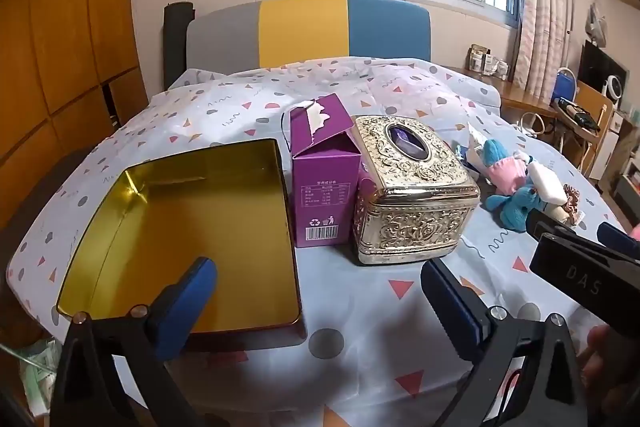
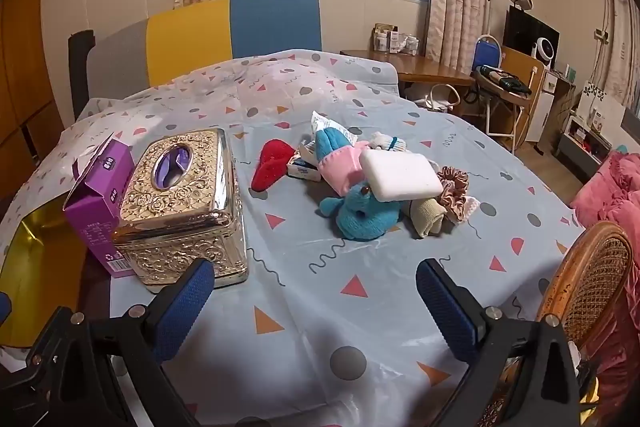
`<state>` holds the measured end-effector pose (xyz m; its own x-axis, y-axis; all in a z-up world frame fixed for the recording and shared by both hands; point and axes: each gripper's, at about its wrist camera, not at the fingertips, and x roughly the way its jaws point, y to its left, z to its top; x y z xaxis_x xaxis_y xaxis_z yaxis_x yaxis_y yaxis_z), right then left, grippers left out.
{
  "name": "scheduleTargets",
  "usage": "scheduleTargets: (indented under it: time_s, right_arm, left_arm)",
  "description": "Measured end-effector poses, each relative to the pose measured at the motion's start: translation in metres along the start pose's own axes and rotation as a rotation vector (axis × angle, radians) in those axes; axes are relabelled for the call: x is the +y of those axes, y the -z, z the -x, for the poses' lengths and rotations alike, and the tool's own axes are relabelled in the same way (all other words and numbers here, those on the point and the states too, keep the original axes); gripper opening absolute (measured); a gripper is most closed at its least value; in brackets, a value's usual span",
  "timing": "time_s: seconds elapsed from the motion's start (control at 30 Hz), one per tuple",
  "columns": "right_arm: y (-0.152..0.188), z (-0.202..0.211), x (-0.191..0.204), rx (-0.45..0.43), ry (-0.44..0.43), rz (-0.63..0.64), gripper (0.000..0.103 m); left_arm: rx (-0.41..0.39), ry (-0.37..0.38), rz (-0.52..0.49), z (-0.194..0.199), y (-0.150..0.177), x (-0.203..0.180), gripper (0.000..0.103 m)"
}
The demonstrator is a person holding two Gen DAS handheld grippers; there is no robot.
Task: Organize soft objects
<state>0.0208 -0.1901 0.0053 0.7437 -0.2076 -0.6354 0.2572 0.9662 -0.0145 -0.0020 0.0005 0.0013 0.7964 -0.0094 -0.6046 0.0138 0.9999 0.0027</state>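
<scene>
Both tools are wide apart with nothing in them: the left tool [image 1: 318,301] sits low in its frame over the empty gold tin [image 1: 188,239], and the right tool [image 2: 314,301] sits low in its frame above the desk [image 2: 320,307]. "DAS" is written at the right edge of the left view. Past the right tool, mid-frame, lies the pile of soft toys [image 2: 360,183], right of the shiny box [image 2: 184,203] and purple carton [image 2: 98,195].

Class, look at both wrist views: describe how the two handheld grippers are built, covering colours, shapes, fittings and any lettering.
Both are alike. The left gripper and right gripper each have two black angular arms ending in flat blue pads with a fine textured grip face. Round silver screws sit at the joints. In the left view, the right gripper's black body carries pale letters "DAS".
</scene>
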Motion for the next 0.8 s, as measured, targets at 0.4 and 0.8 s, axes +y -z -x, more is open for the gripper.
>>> scheduleTargets:
  time_s: [0.4, 0.8]
  right_arm:
    - [-0.002, -0.002, 0.008, -0.007, 0.003, 0.015, 0.103]
    - [-0.002, -0.003, 0.010, -0.005, -0.014, 0.024, 0.103]
  left_arm:
    - [0.010, -0.028, 0.007, 0.003, -0.002, 0.000, 0.103]
    - [0.007, -0.029, 0.003, -0.002, 0.000, 0.004, 0.103]
